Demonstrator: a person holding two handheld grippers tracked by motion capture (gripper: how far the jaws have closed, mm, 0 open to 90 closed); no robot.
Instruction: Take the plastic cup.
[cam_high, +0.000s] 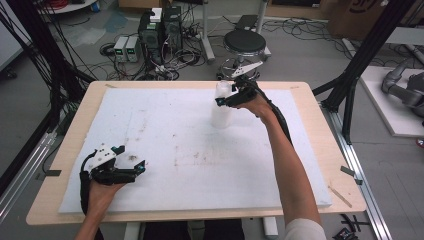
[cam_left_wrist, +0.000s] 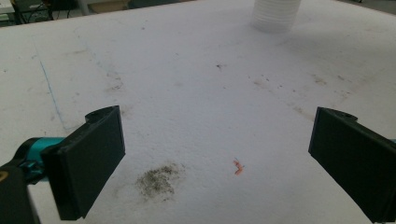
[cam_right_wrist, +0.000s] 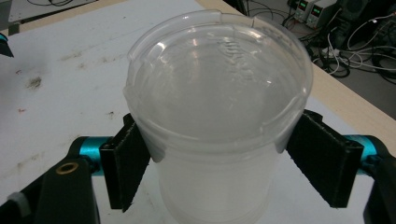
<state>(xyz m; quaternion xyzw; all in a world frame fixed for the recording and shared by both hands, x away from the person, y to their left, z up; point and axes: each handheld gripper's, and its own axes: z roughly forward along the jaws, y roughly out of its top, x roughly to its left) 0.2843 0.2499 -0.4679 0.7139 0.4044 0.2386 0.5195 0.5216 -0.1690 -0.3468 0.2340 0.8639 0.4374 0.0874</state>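
Observation:
A stack of translucent plastic cups (cam_high: 221, 114) stands upright on the white foam mat (cam_high: 175, 135) near the table's far middle. My right gripper (cam_high: 224, 100) reaches it from the right, level with its top. In the right gripper view both black jaws press on opposite sides of the top cup (cam_right_wrist: 219, 93) just under its rim, so the right gripper (cam_right_wrist: 217, 137) is shut on it. My left gripper (cam_high: 133, 159) rests low at the front left of the mat. There the left gripper (cam_left_wrist: 215, 135) stands wide open with nothing between its jaws; the cup stack (cam_left_wrist: 274, 14) shows far ahead.
The mat covers most of the wooden table (cam_high: 322, 135). A grey dirt stain (cam_left_wrist: 159, 180) and a small orange fleck (cam_left_wrist: 238, 166) lie between the left jaws. Beyond the far edge stand a black stool (cam_high: 245, 42), electronics boxes (cam_high: 160, 30) and cables. Black frame posts (cam_high: 357, 70) rise at the right.

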